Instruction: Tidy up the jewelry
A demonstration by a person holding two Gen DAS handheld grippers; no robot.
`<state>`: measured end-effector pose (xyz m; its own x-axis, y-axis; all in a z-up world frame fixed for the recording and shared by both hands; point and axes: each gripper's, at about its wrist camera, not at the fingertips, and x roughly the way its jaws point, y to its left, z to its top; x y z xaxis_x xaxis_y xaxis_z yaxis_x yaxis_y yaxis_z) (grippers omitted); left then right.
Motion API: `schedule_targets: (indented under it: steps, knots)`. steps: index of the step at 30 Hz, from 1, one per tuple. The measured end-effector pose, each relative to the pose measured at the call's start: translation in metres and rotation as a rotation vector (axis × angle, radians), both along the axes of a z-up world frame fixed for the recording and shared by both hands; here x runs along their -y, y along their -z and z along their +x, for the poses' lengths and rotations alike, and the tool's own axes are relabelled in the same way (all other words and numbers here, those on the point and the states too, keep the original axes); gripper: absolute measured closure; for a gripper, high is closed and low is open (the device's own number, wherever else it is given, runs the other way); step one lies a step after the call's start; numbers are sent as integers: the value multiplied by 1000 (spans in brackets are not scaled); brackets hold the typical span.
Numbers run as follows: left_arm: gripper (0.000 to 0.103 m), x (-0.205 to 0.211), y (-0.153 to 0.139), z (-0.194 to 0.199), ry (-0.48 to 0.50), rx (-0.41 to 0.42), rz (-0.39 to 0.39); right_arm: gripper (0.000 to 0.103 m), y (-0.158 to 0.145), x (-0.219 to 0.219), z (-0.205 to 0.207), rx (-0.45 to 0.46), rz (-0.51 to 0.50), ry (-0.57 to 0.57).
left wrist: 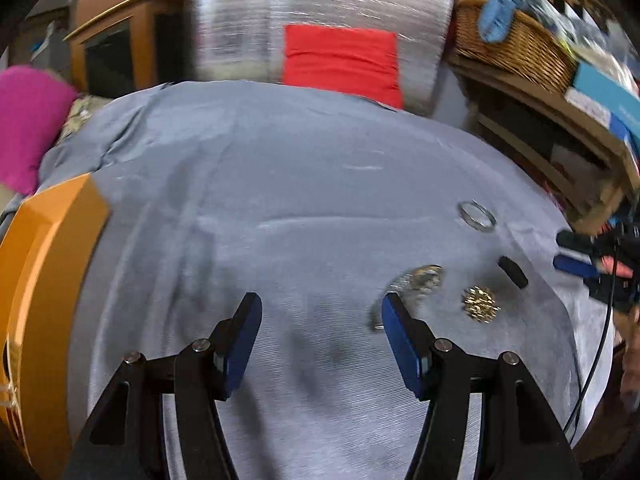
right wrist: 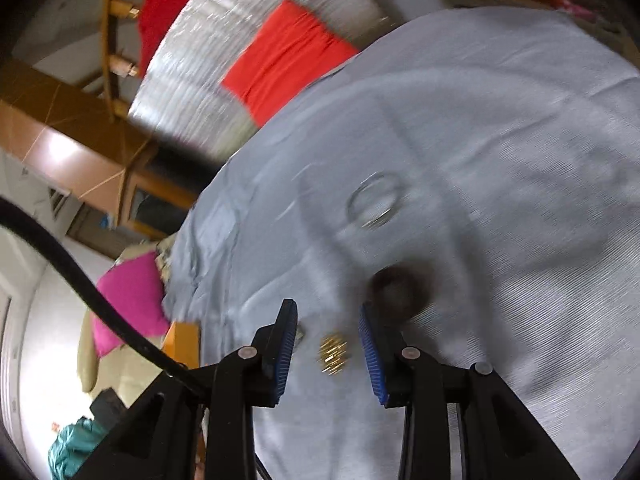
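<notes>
Jewelry lies scattered on a grey cloth [left wrist: 280, 184] that covers the counter. Both views are motion-blurred.

Left wrist view:
- The left gripper [left wrist: 320, 312] hovers above the cloth. Its fingers [left wrist: 244, 332] stand wide apart, with only bare cloth between them.
- A silver ring [left wrist: 477, 216] lies flat on the cloth, toward the right.
- A silver piece [left wrist: 420, 278] lies just beyond the tip of the right-hand finger; blur hides its form.
- A gold cluster [left wrist: 481, 303] lies just right of the silver piece.
- A small black object [left wrist: 513, 271] lies beside the gold cluster, on its far side.
- An orange box [left wrist: 44, 280] sits at the left edge of the cloth.
- The right gripper [left wrist: 576, 256] enters at the right edge of this view, near the black object.
- A wicker basket [left wrist: 516, 46] stands on a shelf at upper right. A red cloth [left wrist: 340, 60] hangs beyond the counter.

Right wrist view:
- The right gripper [right wrist: 328, 320] hovers over the jewelry. Its fingers [right wrist: 370, 356] stand at a narrow gap and hold nothing.
- The gold cluster [right wrist: 334, 354] shows on the cloth in the gap between the fingers; contact cannot be determined.
- The black object [right wrist: 400, 288] lies just beyond the right-hand fingertip, heavily blurred.
- The ring [right wrist: 374, 202] lies farther out on the cloth, well apart from the fingers.
- A black cable [right wrist: 80, 280] crosses the left side of the view.
</notes>
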<state>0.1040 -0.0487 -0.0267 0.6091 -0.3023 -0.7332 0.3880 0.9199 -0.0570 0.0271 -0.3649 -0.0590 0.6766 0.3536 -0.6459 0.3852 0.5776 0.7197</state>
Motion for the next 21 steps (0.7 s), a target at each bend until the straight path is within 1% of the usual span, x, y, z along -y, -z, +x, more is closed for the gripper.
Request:
schedule_targets:
  steps: [2, 4, 8, 11, 13, 16, 18, 19, 21]
  knots:
    - [40, 11, 3, 0, 29, 3, 11, 67, 3, 8, 3, -18, -15, 5]
    - [40, 19, 8, 5, 50, -11, 14, 67, 8, 12, 7, -36, -19, -10]
    - [39, 30, 20, 13, 78, -75, -10, 66, 23, 9, 23, -100, -58, -58]
    - [39, 35, 28, 18, 92, -108, -13, 66, 38, 8, 28, -155, -81, -89]
    - [39, 37, 32, 21, 99, -129, -16, 66, 43, 8, 31, -171, -99, -85]
    - [39, 37, 38, 28, 103, -166, -45, 67, 50, 4, 35, -195, -132, -84]
    - [39, 36, 42, 31, 101, -174, -41, 66, 54, -2, 36, -208, -162, -94]
    - [39, 37, 43, 31, 105, -176, -38, 66, 53, -4, 36, -210, -179, -93]
    - [39, 39, 45, 31, 119, -184, -47, 74, 52, -7, 37, -220, -205, -83]
